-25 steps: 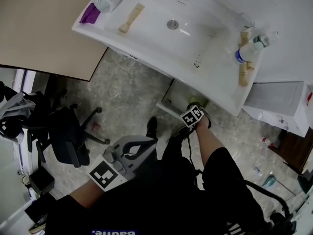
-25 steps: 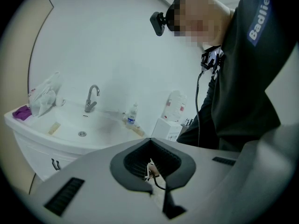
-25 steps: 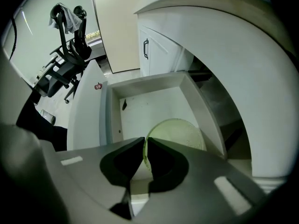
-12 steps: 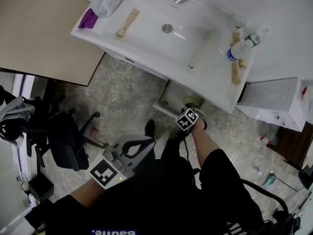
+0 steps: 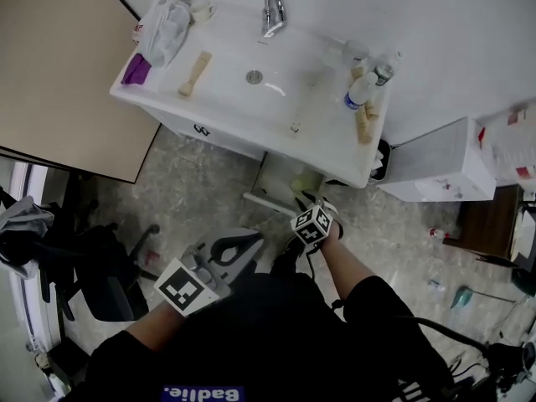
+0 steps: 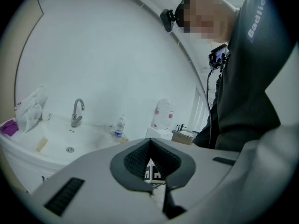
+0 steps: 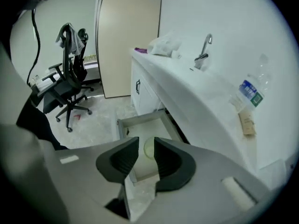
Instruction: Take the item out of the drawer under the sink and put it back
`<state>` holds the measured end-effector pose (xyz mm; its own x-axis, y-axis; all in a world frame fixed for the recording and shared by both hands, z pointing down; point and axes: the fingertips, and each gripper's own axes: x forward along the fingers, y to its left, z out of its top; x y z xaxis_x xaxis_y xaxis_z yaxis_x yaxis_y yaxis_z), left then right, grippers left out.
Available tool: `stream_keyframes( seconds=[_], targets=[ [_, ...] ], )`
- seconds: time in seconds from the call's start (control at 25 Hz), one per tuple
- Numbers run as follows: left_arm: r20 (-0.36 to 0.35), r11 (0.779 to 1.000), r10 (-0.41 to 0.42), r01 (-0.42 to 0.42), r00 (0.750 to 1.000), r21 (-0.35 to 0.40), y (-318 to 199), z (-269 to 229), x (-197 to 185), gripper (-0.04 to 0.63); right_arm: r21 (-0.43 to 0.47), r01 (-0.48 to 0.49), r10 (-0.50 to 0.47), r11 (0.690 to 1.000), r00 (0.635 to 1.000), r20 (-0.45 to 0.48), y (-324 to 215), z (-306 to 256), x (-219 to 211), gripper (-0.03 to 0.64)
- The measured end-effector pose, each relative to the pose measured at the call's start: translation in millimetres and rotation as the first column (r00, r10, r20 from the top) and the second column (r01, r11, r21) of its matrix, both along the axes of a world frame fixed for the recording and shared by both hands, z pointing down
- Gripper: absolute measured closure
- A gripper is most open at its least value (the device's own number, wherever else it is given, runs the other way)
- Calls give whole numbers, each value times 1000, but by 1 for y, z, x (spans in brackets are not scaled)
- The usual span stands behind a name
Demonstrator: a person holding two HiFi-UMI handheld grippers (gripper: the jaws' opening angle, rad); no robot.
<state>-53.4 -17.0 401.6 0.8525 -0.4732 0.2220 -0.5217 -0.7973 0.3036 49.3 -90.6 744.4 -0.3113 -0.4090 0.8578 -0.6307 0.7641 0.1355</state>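
The sink (image 5: pixel 218 99) is glossy white, ceramic by the look, with a shiny chrome metal faucet (image 5: pixel 272 11) at its back edge. There's a thin crinkly plastic bag (image 5: pixel 163 28) on its left end and a clear plastic bottle (image 5: pixel 360 90) on its right. The floor (image 5: pixel 201 170) below the sink looks like smooth mottled grey stone. The drawer (image 7: pixel 142 117) under it is matt and pale.

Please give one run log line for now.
right tongs: just opened, empty | green item: in open drawer | left tongs: shut
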Motion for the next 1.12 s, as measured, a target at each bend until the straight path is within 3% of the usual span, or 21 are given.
stream_keyframes(
  seconds=[0.24, 0.44, 0.6, 0.88, 1.12],
  targets=[
    [-22, 997, 49, -48, 999, 54, 6, -17, 15, 589, 61, -89, 78, 994, 983, 167, 16, -91, 12, 518],
    [-30, 991, 118, -116, 993, 73, 14, -27, 31, 589, 75, -149, 118, 986, 941, 317, 34, -148, 15, 524],
    [-54, 983, 165, -160, 985, 90, 15, -25, 45, 589, 53, -201, 159, 978, 888, 433, 47, -189, 13, 541],
    [-79, 969, 234, -227, 969, 93, 17, -33, 66, 589, 140, -226, 106, 964, 810, 576, 71, -267, 12, 592],
    [-73, 959, 276, -271, 958, 81, 20, -33, 72, 589, 201, -278, 50, 939, 690, 722, 88, -339, 14, 615]
  ],
)
